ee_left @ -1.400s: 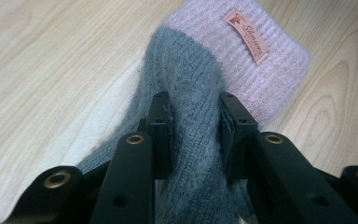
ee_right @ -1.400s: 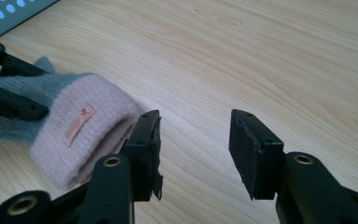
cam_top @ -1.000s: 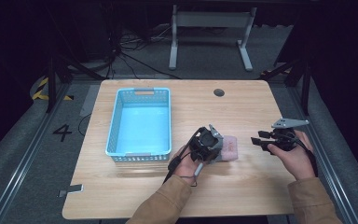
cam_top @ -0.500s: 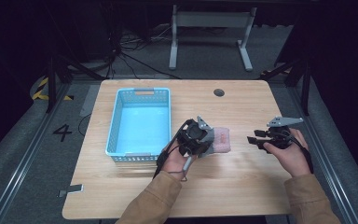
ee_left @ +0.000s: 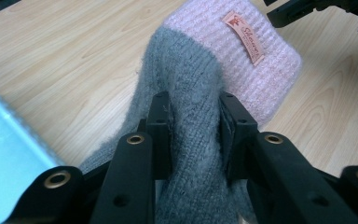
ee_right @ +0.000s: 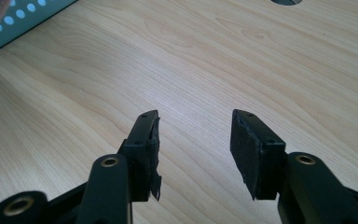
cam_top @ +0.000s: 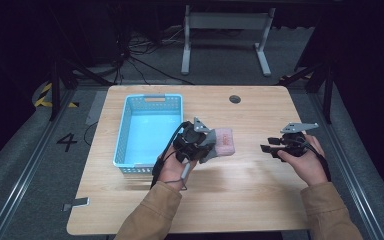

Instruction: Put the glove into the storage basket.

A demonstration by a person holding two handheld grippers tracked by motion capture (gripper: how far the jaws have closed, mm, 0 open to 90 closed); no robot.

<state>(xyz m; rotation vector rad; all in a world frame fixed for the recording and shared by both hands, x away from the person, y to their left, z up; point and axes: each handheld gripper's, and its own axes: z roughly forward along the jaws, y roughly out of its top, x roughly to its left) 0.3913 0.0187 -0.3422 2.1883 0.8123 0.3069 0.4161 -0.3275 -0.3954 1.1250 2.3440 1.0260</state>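
Note:
A folded knit piece, grey and pink with a small orange label [ee_left: 243, 36], hangs lifted over the table; its pink end [cam_top: 223, 140] shows to the right of the left hand. My left gripper [ee_left: 193, 105] is shut on the grey part [ee_left: 193, 154], and it sits just right of the light blue basket [cam_top: 147, 100] in the high view [cam_top: 215, 147]. My right gripper [ee_right: 195, 126] stands open over bare wood with nothing between its fingers, held at the table's right side [cam_top: 266, 148].
The wooden table [cam_top: 240, 190] has a round cable hole [cam_top: 235, 99] at the back. Its light blue basket has a perforated wall [ee_right: 18, 21]. A metal stand [cam_top: 225, 35] and cables lie on the floor beyond the table.
My left gripper has lifted the knit piece and carried it leftward toward the basket. The right gripper has stayed in place.

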